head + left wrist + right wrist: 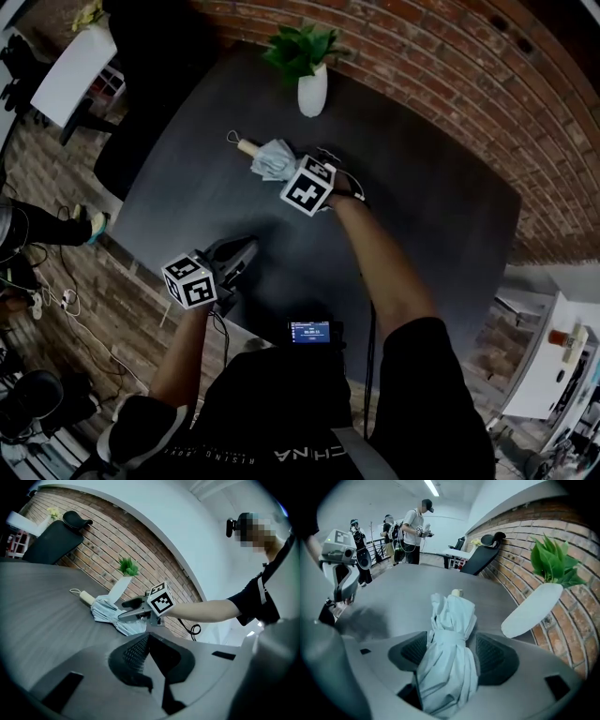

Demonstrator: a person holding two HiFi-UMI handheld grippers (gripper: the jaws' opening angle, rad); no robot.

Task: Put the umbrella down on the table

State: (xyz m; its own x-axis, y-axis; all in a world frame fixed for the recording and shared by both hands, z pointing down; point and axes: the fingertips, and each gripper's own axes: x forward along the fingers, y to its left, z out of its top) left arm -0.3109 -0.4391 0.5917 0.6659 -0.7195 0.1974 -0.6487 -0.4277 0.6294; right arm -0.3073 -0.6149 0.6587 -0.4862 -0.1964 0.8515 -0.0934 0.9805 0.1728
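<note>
A folded pale blue umbrella (274,160) with a wooden handle (247,146) lies low over the dark table (422,216), its handle pointing to the far left. My right gripper (292,172) is shut on the umbrella (449,658), with the fabric bunched between both pads (414,649). From the left gripper view the umbrella (110,616) seems to rest on the tabletop with the right gripper (129,610) round its near end. My left gripper (240,253) hovers at the near table edge, shut with nothing in it (149,643).
A white vase with a green plant (312,86) stands on the table just beyond the umbrella, near the brick wall (450,66). A black chair (141,84) sits off the table's far left corner. Several people (415,524) stand farther back in the room.
</note>
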